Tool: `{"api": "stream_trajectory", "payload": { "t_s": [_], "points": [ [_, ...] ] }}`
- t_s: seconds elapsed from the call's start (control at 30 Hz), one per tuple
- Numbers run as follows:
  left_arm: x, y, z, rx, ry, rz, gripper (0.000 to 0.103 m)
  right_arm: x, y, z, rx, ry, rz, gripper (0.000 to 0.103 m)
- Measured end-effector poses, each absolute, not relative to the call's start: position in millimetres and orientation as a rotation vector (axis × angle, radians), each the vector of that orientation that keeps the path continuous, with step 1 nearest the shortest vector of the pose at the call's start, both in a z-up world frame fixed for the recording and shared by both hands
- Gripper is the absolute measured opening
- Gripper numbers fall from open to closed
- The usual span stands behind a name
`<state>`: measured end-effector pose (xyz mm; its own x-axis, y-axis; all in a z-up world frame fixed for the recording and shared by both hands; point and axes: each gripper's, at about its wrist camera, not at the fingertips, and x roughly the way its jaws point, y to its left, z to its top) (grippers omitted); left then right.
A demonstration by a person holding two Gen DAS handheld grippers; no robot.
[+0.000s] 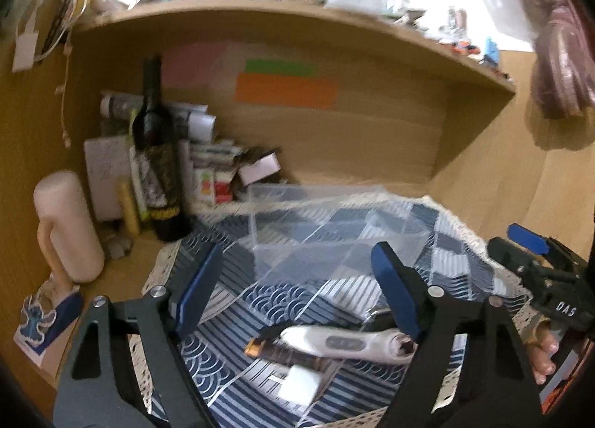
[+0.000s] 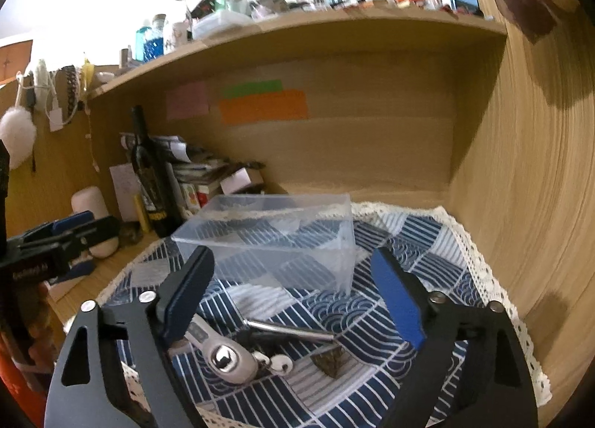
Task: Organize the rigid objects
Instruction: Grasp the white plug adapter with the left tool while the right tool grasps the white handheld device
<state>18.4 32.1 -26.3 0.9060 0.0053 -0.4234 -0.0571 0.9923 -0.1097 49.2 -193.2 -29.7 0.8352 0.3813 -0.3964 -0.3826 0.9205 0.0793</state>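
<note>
Both of my tools are wide apart and carry nothing. The left tool (image 1: 297, 301) hangs over the near part of the blue patterned cloth (image 1: 438, 227), and the right tool (image 2: 293, 297) hangs over the same cloth from the other side.

The loose items lie in a cluster on the cloth just ahead of my fingers: a white digital thermometer (image 1: 346, 344), a dark cylinder with a copper-coloured end (image 1: 282, 351) touching it, and a small white block (image 1: 297, 385) just beside them. From the right wrist I also see a metal rod (image 2: 293, 331) and a small dark pyramid-shaped piece (image 2: 329, 363).

The clear plastic container (image 2: 275, 238) stands upright and open-topped behind the cluster, with nothing visible inside. I judge it is set there as the receptacle, close enough that each item needs only a short carry.

The worktop (image 1: 111, 264) to the left holds a dark wine bottle (image 1: 156, 152) and a pale jug (image 1: 67, 227), well apart from the work.

I judge no item is yet sorted; the thermometer is the nearest pick.
</note>
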Motion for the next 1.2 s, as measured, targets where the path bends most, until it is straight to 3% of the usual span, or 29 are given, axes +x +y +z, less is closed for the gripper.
{"api": "stream_trajectory", "payload": {
  "t_s": [0.17, 0.47, 0.67, 0.73, 0.77, 1.1, 1.17, 1.2],
  "points": [
    [18, 37, -55, -0.122, 0.528, 0.051, 0.079, 56, -197, -53, -0.013, 0.505, 0.401, 0.073],
    [17, 23, -101, -0.142, 0.662, 0.008, 0.073, 60, -194, -86, 0.002, 0.641, 0.440, 0.071],
    [19, 12, -126, -0.129, 0.734, -0.019, 0.061, 63, -172, -97, -0.010, 0.679, 0.515, 0.071],
    [19, 11, -132, -0.126, 0.751, -0.027, 0.046, 64, -162, -99, -0.019, 0.686, 0.531, 0.071],
    [19, 11, -135, -0.123, 0.756, -0.028, 0.044, 65, -157, -101, -0.021, 0.688, 0.540, 0.071],
    [11, 17, -138, -0.130, 0.725, -0.041, 0.044, 76, -116, -124, -0.090, 0.744, 0.517, 0.071],
    [9, 20, -136, -0.131, 0.715, -0.039, 0.044, 76, -115, -129, -0.085, 0.743, 0.519, 0.059],
    [8, 21, -134, -0.131, 0.708, -0.038, 0.044, 76, -116, -129, -0.079, 0.741, 0.520, 0.058]
  ]
}}
